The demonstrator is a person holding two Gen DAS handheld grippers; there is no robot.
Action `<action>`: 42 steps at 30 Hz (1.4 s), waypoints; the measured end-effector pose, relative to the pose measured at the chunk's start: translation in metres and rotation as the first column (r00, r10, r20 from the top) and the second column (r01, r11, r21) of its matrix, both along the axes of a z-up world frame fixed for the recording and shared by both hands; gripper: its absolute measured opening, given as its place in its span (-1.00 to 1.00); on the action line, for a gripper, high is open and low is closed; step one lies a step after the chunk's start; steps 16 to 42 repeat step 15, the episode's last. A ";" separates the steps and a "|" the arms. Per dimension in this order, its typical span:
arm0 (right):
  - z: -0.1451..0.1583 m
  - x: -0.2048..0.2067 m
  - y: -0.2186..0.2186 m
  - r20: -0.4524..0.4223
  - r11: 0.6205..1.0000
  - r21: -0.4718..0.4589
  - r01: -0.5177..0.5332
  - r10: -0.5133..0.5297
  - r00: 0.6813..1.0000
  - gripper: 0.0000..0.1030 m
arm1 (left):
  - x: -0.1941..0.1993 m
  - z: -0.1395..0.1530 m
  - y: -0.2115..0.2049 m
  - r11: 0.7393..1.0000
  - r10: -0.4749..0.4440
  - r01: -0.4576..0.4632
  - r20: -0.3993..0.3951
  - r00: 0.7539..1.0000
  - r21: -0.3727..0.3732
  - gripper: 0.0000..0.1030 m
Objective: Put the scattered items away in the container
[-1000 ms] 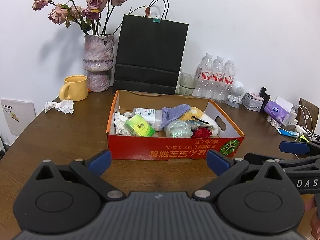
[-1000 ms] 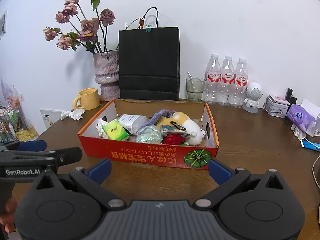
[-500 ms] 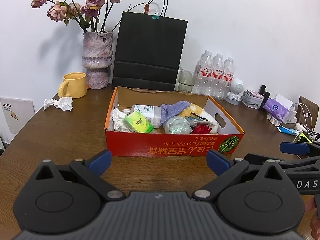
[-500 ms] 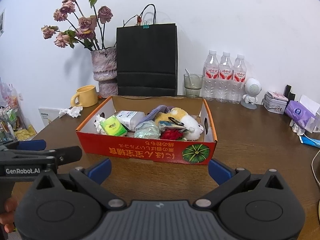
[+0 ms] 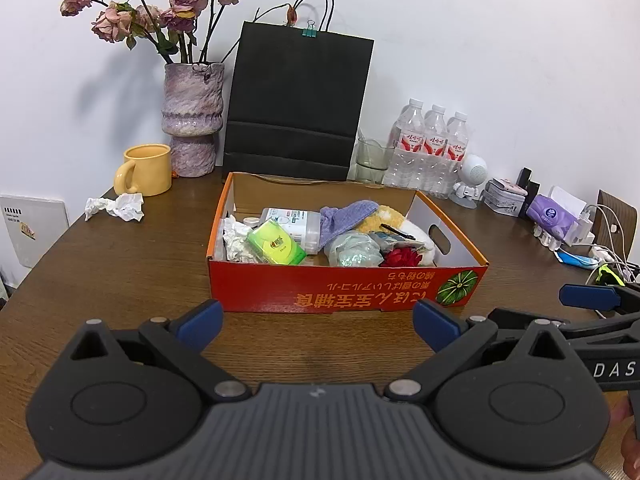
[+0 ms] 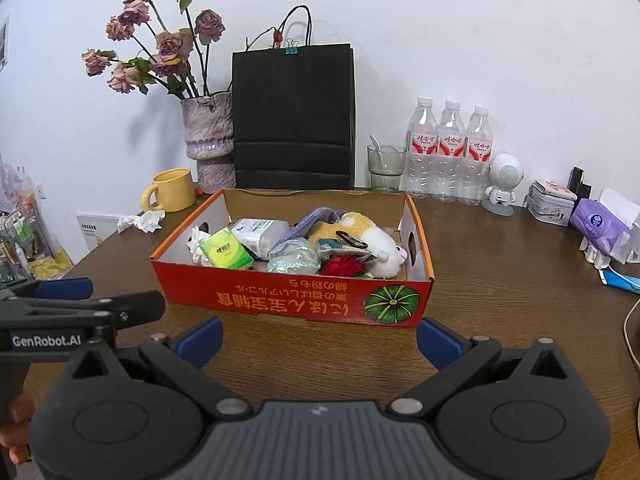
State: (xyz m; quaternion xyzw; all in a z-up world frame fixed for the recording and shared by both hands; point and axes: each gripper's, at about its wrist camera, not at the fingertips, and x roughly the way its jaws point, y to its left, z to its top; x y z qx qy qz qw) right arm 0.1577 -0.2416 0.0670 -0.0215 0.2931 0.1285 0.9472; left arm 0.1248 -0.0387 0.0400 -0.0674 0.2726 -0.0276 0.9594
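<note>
An orange cardboard box (image 5: 344, 290) (image 6: 288, 302) stands on the brown table. It holds a green tissue pack (image 5: 276, 246) (image 6: 226, 254), a white plastic case (image 5: 292, 222), a purple cloth (image 5: 346, 216), a plush toy (image 6: 368, 236), a red flower (image 6: 344, 266) and crumpled items. A crumpled white tissue (image 5: 116, 207) (image 6: 142, 221) lies on the table left of the box. My left gripper (image 5: 316, 322) is open and empty in front of the box. My right gripper (image 6: 318, 336) is open and empty in front of the box.
Behind the box stand a black paper bag (image 5: 296, 104), a vase of dried roses (image 5: 192, 118), a yellow mug (image 5: 146, 170), a glass (image 6: 386, 168) and three water bottles (image 6: 450, 152). Small gadgets, a purple tissue pack (image 6: 596, 226) and cables lie at the right.
Both grippers have drawn back and risen slightly from the box, which sits a little further off in both views. Both stay open and empty.
</note>
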 end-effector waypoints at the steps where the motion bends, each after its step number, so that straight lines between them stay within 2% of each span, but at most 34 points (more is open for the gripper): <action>1: 0.000 0.000 0.000 0.000 1.000 0.000 0.000 0.000 1.000 1.00 | 0.000 0.000 0.000 1.000 0.000 0.000 0.001 1.000 0.000 1.00; 42: -0.003 0.000 0.000 -0.003 1.000 0.001 0.003 -0.003 1.000 1.00 | 0.000 -0.003 0.000 1.000 0.004 -0.004 0.015 1.000 -0.005 1.00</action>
